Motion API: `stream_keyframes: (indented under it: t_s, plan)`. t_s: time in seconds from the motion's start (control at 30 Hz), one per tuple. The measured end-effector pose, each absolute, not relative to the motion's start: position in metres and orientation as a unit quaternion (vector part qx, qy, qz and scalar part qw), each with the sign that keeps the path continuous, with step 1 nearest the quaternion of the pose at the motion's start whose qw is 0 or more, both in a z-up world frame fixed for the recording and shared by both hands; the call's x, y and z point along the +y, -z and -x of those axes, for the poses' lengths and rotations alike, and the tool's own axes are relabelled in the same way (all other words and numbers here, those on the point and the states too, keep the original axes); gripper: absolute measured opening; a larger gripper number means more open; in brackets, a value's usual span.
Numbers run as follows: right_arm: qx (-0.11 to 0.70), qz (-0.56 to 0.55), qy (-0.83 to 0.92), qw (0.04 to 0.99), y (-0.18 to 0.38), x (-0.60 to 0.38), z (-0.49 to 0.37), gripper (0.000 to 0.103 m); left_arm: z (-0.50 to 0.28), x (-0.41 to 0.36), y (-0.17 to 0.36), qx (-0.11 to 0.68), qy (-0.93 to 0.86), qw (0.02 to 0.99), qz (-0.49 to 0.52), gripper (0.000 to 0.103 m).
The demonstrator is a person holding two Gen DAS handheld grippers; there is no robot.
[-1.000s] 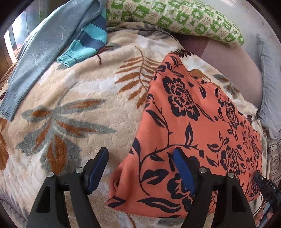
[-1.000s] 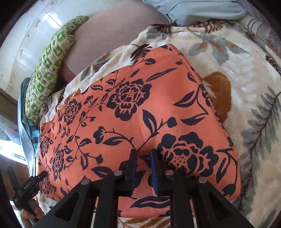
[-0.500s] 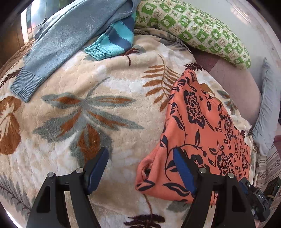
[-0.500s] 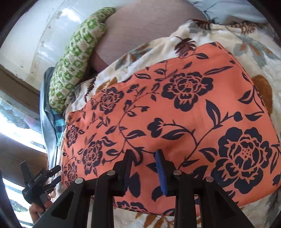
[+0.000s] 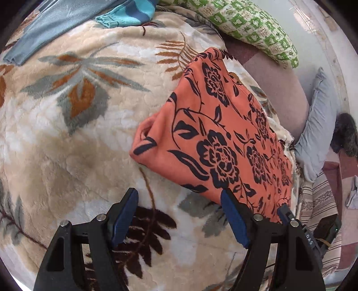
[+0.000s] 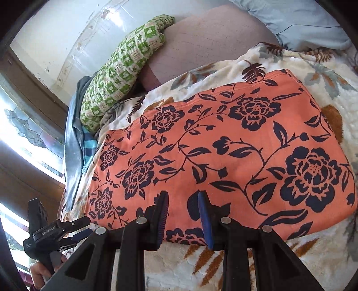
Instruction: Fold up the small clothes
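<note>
1. Left wrist view:
   - Hovering over the blanket (image 5: 67, 145) with the left gripper (image 5: 179, 201) spread wide, nothing between the pads, only plush below.
   - Lying folded just ahead and to the right: the orange cloth (image 5: 212, 134), its near edge reaching the right finger, its rounded left corner showing an open fold.
   - Resting at the far top left, well apart from the cloth: a grey-blue sweater (image 5: 49, 24) and a striped teal cuff (image 5: 125, 15).
   - Lining the far edge: a green pillow (image 5: 246, 22), a mauve sheet (image 5: 279, 89), a grey pillow (image 5: 317, 125) at right.
   - Leaving broad open blanket to the left and front.
   - Peeking in at lower right: the right gripper (image 5: 288, 215), with white letters too partial for reading.

2. Right wrist view:
   - Holding the right gripper (image 6: 183, 201) narrowly parted after just opening, pads above the cloth's (image 6: 223, 156) near edge and pinching nothing.
   - Spreading flat across the blanket (image 6: 246, 268), all four cloth edges showing, bare plush in front and at right.
   - Crowding the far left: the green pillow (image 6: 118, 73), the sweater (image 6: 73, 143) hanging beside it.
   - Sitting at lower left beyond the cloth's left edge: the left gripper (image 6: 76, 228), gripped by a hand (image 6: 42, 268), marked "GenRobot.AI".
</note>
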State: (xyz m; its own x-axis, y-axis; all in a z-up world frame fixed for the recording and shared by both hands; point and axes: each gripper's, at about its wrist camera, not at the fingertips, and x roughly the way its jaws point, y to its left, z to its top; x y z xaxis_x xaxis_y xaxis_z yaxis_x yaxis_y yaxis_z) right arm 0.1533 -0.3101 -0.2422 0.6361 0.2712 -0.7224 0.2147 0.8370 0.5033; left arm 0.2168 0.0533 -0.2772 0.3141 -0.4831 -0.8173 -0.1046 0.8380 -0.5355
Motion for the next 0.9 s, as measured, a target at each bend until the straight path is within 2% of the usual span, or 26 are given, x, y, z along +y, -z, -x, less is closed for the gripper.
stream_keyframes:
  t_s: [0.27,0.33,0.43,0.6,0.63,0.7,0.73,0.9]
  plan:
    - [0.429,-0.294,-0.022,0.854,0.253,-0.302,-0.149,0.032,-0.236,0.067,0.295,0.525,0.117,0.752,0.38,0.077]
    - [0.428,-0.293,-0.024,0.855,0.251,-0.301,-0.151,0.032,-0.243,0.069,0.3,0.51,0.112,0.746,0.412,0.081]
    - [0.428,-0.292,-0.025,0.855,0.251,-0.301,-0.154,0.031,-0.252,0.062,0.298,0.495,0.109,0.756,0.416,0.088]
    - [0.428,-0.305,-0.021,0.851,0.255,-0.31,-0.163,0.032,-0.266,0.049,0.3,0.454,0.097,0.783,0.414,0.086]
    - [0.426,-0.309,-0.02,0.85,0.255,-0.312,-0.165,0.032,-0.267,0.046,0.299,0.45,0.094,0.79,0.406,0.081]
    - [0.419,-0.312,-0.018,0.852,0.253,-0.315,-0.168,0.031,-0.269,0.044,0.303,0.456,0.086,0.794,0.392,0.041]
    - [0.414,-0.31,-0.019,0.856,0.252,-0.315,-0.17,0.031,-0.272,0.043,0.308,0.461,0.082,0.791,0.394,0.032]
    - [0.385,-0.286,-0.036,0.877,0.238,-0.303,-0.182,0.029,-0.274,0.041,0.308,0.455,0.077,0.797,0.39,0.023]
